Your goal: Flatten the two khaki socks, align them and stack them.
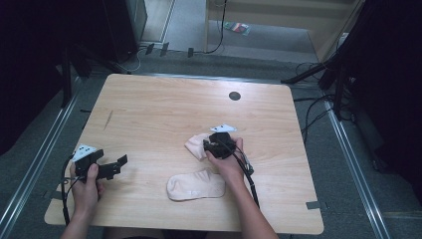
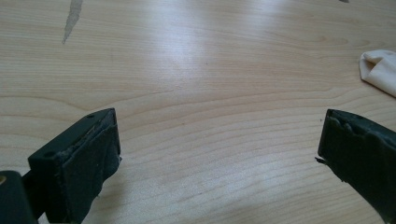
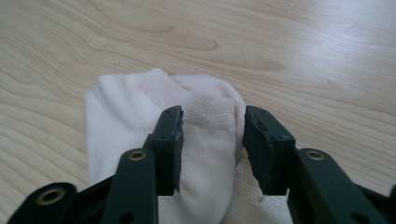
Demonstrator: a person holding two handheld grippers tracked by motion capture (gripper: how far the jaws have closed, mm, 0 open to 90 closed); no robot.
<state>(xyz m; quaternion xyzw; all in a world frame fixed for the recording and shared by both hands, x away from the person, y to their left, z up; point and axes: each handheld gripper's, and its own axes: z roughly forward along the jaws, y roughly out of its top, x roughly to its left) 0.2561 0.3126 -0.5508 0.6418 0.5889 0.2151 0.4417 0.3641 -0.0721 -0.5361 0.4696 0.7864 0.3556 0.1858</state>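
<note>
Two pale pink socks lie on the wooden table point(image 1: 164, 99). One sock point(image 1: 195, 185) lies flat near the front edge. The other sock point(image 1: 195, 145) is bunched to the left of my right gripper point(image 1: 208, 146). In the right gripper view this sock point(image 3: 121, 116) lies under and between the jaws of the right gripper point(image 3: 213, 122), which stand apart with no pad visibly pressing the fabric. My left gripper point(image 1: 118, 166) rests at the table's front left, pointing right. Its jaws stand wide open over bare wood point(image 2: 219, 135), with the bunched sock's edge point(image 2: 380, 70) far off at the right.
A dark round hole point(image 1: 234, 95) sits in the table near its far edge, and a grey scuff point(image 1: 108, 119) marks the left part. Cables and dark stand legs point(image 1: 318, 74) lie on the floor beyond the right side. The far half of the table is bare wood.
</note>
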